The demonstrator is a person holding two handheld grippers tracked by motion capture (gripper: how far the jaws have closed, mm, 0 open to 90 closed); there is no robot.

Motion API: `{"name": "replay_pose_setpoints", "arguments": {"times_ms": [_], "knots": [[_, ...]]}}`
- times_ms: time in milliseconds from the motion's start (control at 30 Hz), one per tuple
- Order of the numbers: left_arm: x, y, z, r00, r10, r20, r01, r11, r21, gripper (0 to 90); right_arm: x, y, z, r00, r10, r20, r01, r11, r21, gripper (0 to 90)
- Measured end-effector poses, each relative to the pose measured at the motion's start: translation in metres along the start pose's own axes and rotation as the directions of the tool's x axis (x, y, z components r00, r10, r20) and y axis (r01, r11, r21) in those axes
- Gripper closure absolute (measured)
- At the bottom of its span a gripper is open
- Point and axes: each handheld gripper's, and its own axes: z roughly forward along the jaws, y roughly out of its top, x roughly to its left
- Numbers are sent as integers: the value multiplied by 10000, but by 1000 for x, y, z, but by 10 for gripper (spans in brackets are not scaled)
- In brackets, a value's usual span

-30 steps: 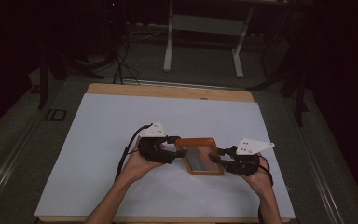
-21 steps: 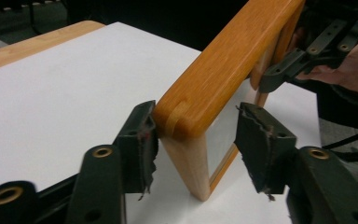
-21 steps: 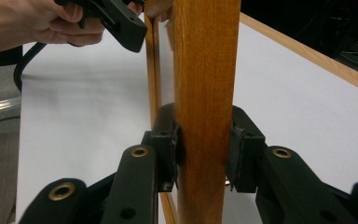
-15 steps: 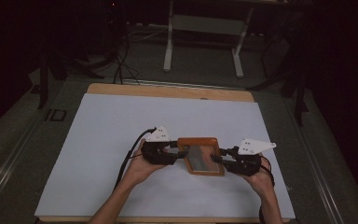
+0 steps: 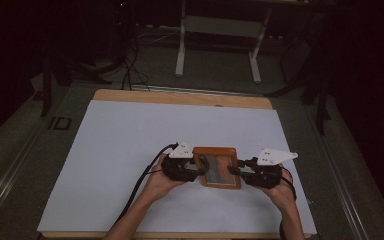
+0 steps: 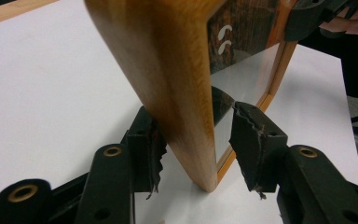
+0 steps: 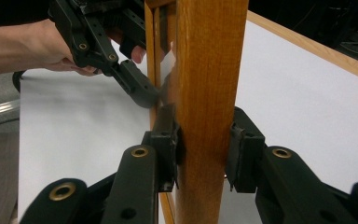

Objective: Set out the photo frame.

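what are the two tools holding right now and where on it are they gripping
Both are at a wooden picture frame. The right tool clamps its right side rail. The left tool straddles the left rail, jaws just closing, one pad touching, the other apart.

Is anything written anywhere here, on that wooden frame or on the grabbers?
No readable words, numbers or brand names.
Wooden frame: two small white curved marks on its dark panel, not letters that I can read.
Left gripper, right gripper: no lettering visible.
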Motion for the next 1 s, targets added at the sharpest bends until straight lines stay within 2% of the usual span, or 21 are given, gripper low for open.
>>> {"name": "replay_pose_setpoints", "arguments": {"times_ms": [200, 467, 667, 767, 1000], "knots": [[0, 1, -2, 9998, -44, 184, 44, 10000, 41, 578, -1, -1, -1, 9999, 51, -164, -50, 10000, 53, 675], [-3, 2, -8, 10000, 33, -21, -33, 10000, -34, 605, -2, -2, 2, 9999, 78, -136, -75, 9998, 201, 648], [-2, 3, -20, 9995, -219, 216, 228, 9987, -451, 621, -1, 1, 3, 9994, 153, -298, -154, 9999, -44, 646], [-2, 4, -26, 9990, -401, 171, 412, 9970, -663, 621, 0, 3, 4, 9993, 210, -306, -218, 9995, -239, 644], [0, 3, -37, 9973, -734, 39, 735, 9939, -818, 620, 2, 8, 10, 9988, 398, -278, -410, 9982, -435, 637]]}}
